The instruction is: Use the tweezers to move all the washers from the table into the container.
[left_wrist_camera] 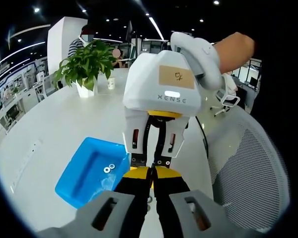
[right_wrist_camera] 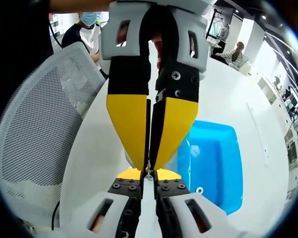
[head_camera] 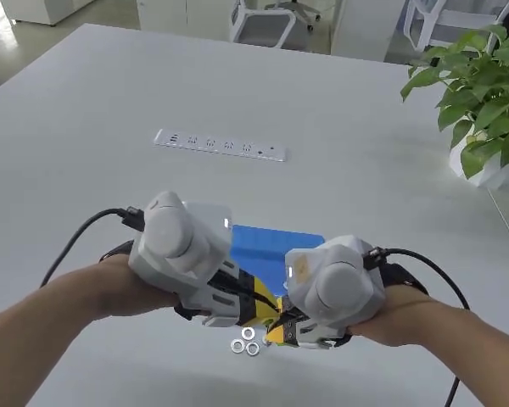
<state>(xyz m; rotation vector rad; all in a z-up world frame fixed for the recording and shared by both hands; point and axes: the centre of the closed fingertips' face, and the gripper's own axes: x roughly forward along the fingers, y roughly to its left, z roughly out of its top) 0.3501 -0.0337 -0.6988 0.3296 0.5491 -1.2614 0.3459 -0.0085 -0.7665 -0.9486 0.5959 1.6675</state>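
Observation:
My two grippers meet tip to tip low over the table. The left gripper (head_camera: pixel 261 303) has yellow jaws, shut on the thin metal tweezers (right_wrist_camera: pixel 149 136), which run down the slit between them. The right gripper (head_camera: pixel 282 331) faces it with its jaws shut on the tweezers' end. In the left gripper view, my left gripper (left_wrist_camera: pixel 151 171) touches the right gripper (left_wrist_camera: pixel 150 161). Three washers (head_camera: pixel 246 342) lie on the table just below the jaws. The blue container (head_camera: pixel 271 242) sits right behind the grippers, with two washers (left_wrist_camera: pixel 109 168) in it.
A white power strip (head_camera: pixel 220 144) lies farther back on the grey table (head_camera: pixel 85 127). A potted plant (head_camera: pixel 483 93) stands at the right edge. A mesh chair (left_wrist_camera: pixel 248 163) is beside the table, and people stand in the background.

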